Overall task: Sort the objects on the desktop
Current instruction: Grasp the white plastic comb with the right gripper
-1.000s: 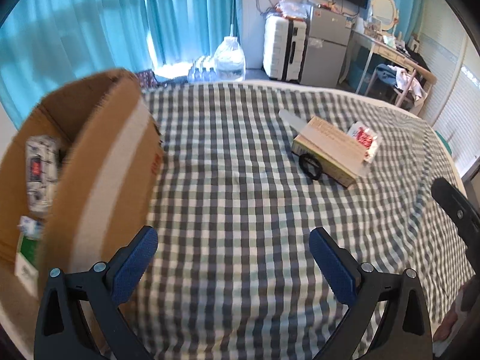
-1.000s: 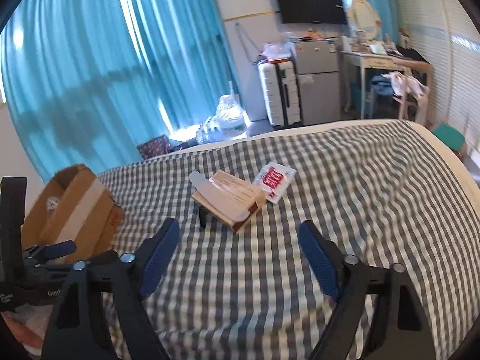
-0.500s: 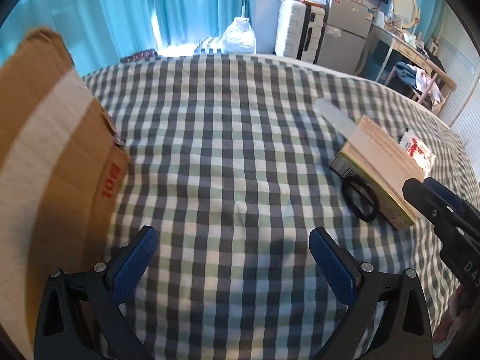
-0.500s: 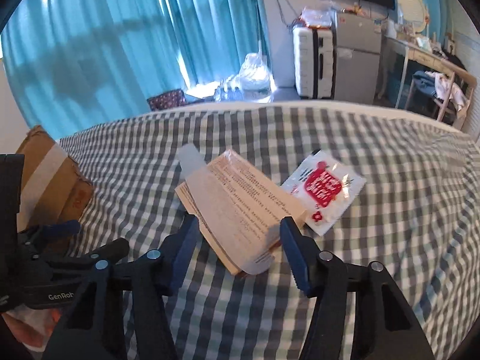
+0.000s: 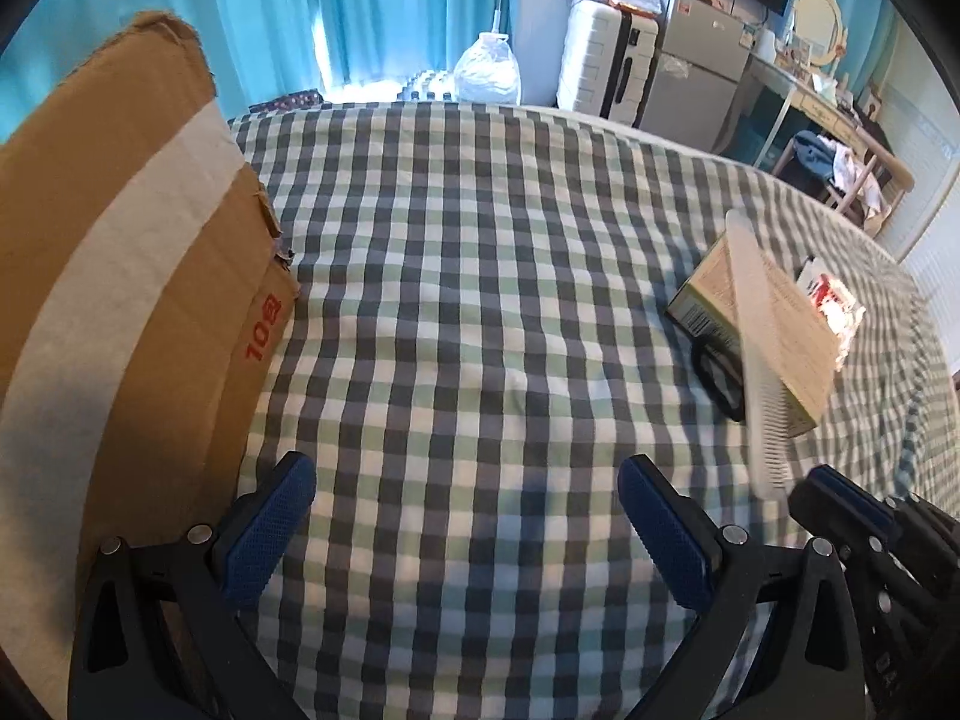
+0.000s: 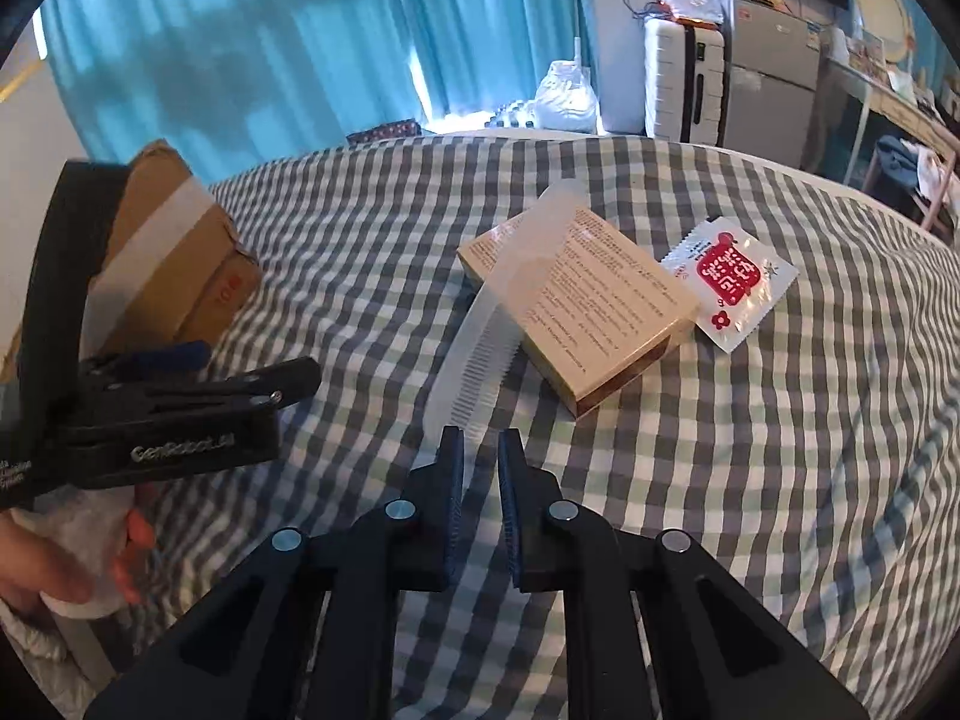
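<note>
On the checked bed, the right hand-held gripper was closing around the translucent comb's end; the left hand-held gripper gaped empty.

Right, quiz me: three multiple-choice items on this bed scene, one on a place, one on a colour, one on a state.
1. The comb rests: A across the tan box; B apart from it; C beneath it.
2. The sachet print is: A blue; B red; C green.
3. The left tool is: A shut on the comb; B open and empty; C shut on the sachet.
Key: 1 A, one end lies on the box top; 2 B, red block on white; 3 B, jaws wide, nothing between.
</note>
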